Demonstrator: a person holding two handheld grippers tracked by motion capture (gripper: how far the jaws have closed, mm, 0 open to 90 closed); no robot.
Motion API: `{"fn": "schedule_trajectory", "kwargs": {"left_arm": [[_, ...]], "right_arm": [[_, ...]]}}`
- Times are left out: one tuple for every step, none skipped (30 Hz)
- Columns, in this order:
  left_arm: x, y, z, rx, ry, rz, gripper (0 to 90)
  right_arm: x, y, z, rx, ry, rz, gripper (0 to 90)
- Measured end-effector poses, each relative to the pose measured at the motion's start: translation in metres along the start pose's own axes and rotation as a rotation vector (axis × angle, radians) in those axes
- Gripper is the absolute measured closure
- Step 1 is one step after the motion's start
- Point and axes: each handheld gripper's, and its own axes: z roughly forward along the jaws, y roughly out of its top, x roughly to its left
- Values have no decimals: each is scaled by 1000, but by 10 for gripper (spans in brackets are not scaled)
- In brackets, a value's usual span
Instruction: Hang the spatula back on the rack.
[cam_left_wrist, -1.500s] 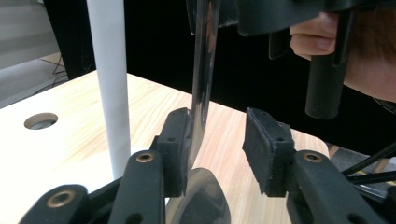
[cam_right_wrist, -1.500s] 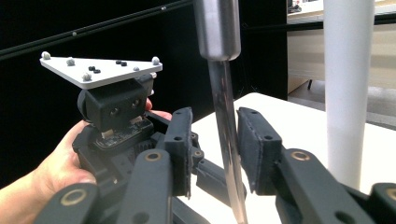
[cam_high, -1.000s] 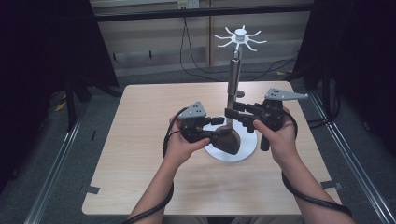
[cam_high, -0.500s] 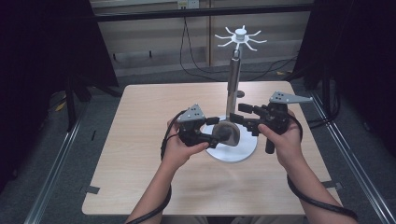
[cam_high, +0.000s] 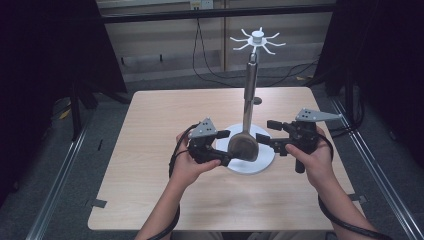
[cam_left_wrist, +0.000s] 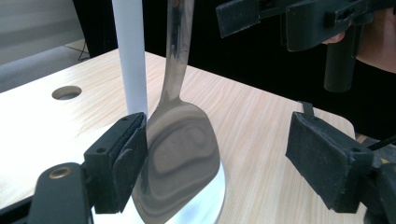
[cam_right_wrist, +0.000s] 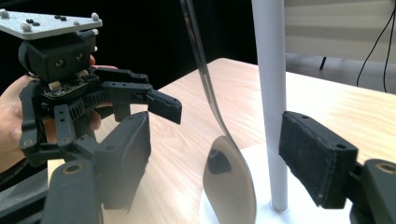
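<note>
A large metal spoon (cam_high: 243, 146) stands upright along the white pole (cam_right_wrist: 271, 93) of a rack, its bowl low over the round white base (cam_high: 260, 165). My left gripper (cam_high: 225, 147) is at the bowl's left and has just been opening. In the left gripper view the bowl (cam_left_wrist: 182, 158) sits between its own pads (cam_left_wrist: 123, 161), close to the left one and far from the right, unpressed. My right gripper (cam_high: 271, 135) is at the bowl's right, also just opened. The right gripper view has the bowl (cam_right_wrist: 231, 186) and the pole between its wide-apart pads (cam_right_wrist: 320, 158).
The rack's head (cam_high: 257, 40) carries several white hooks above the pole. The light wooden table (cam_high: 165, 125) has a small round hole (cam_high: 257, 101) behind the base. Dark curtains and metal rails flank the table. Each gripper view shows the other gripper (cam_right_wrist: 70, 88) close by.
Both grippers' jaws have spread away from the spoon's bowl, which they were closed around a second ago. The right gripper has drifted right and slightly down. The left hand stayed put.
</note>
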Motion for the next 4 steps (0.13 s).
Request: {"fn": "schedule_trajectory", "kwargs": {"left_arm": [[0,0,0,-1,2,-2,203],[0,-1,0,2,4,2,203],[0,-1,0,9,12,4,203],[1,-1,0,4,8,0,203]], "right_arm": [[0,-1,0,-1,0,0,237],[0,-3,-1,2,-1,2,234],[-1,-4,-1,4,-4,1,230],[-1,-5,-2,4,-5,1,229]]}}
